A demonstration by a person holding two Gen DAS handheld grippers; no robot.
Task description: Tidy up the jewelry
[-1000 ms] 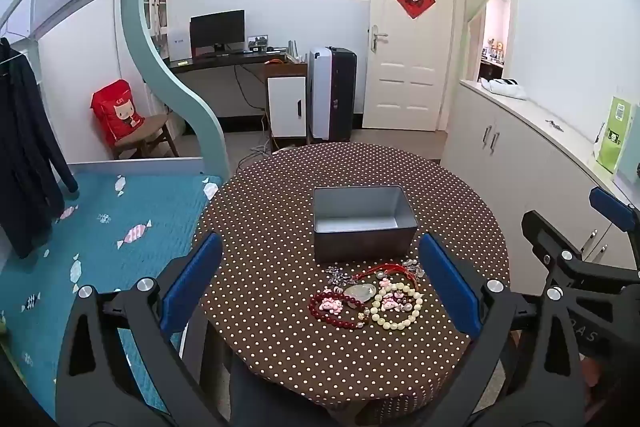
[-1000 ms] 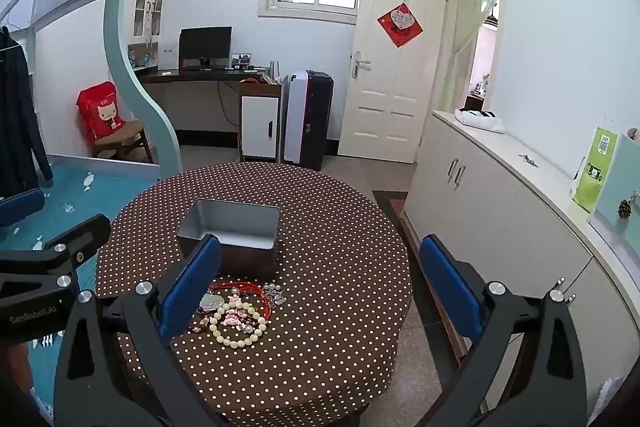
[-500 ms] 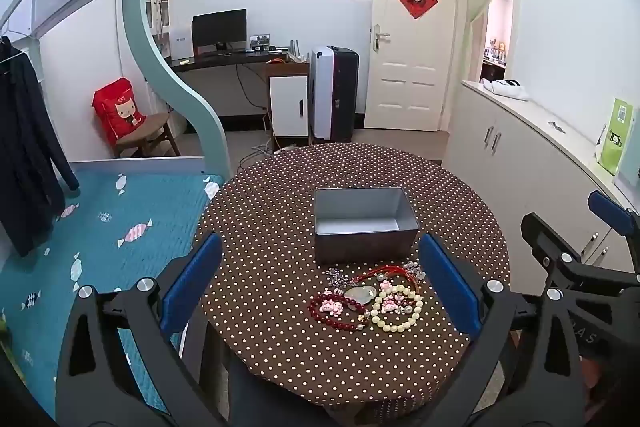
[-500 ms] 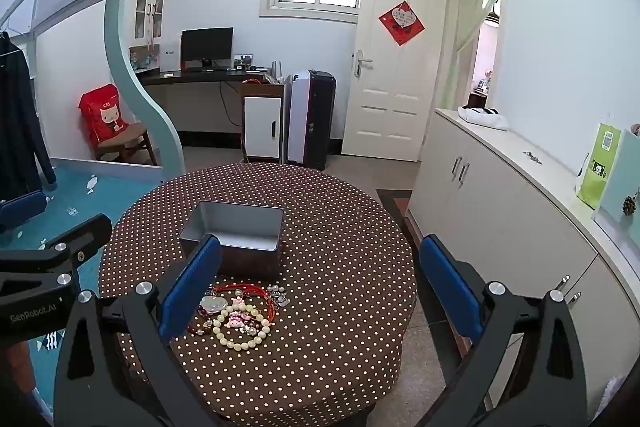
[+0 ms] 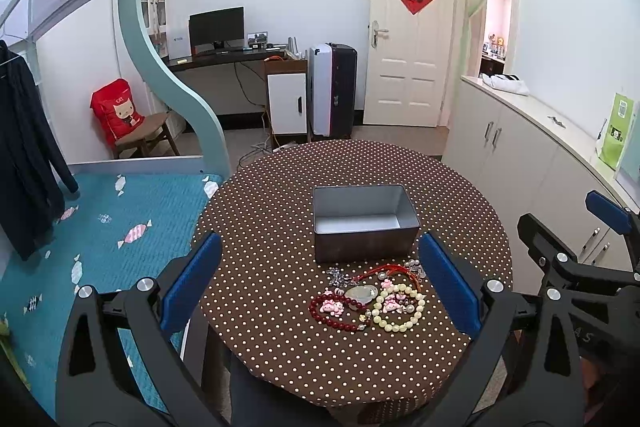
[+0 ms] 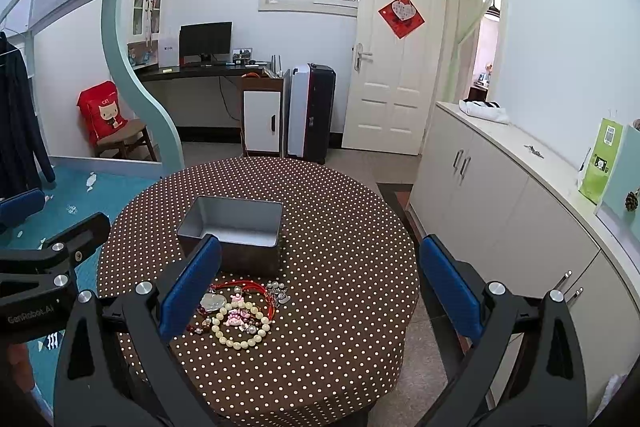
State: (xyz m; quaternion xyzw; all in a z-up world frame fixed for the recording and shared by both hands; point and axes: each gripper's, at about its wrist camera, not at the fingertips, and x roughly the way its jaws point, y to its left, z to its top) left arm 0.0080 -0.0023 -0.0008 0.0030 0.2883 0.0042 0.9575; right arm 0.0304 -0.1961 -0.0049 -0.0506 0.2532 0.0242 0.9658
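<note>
A pile of jewelry lies on the round polka-dot table [image 5: 272, 227]: a cream bead bracelet [image 5: 398, 311], a dark red bead bracelet [image 5: 334, 313], a red cord necklace [image 5: 380, 273] and a pale pendant [image 5: 362, 293]. An open, empty grey metal tin [image 5: 362, 223] stands just behind the pile. My left gripper [image 5: 320, 283] is open and empty, held above the table's near edge in front of the pile. My right gripper [image 6: 320, 287] is open and empty, to the right of the pile [image 6: 240, 311] and tin [image 6: 236, 231].
A bed with a teal cover [image 5: 100, 235] lies left of the table. White cabinets [image 6: 500, 195] run along the right wall. A suitcase [image 5: 332, 91], desk and door stand at the back.
Both grippers have drifted slightly; the view shifts a little. Both stay open and the jewelry and tin have not moved.
</note>
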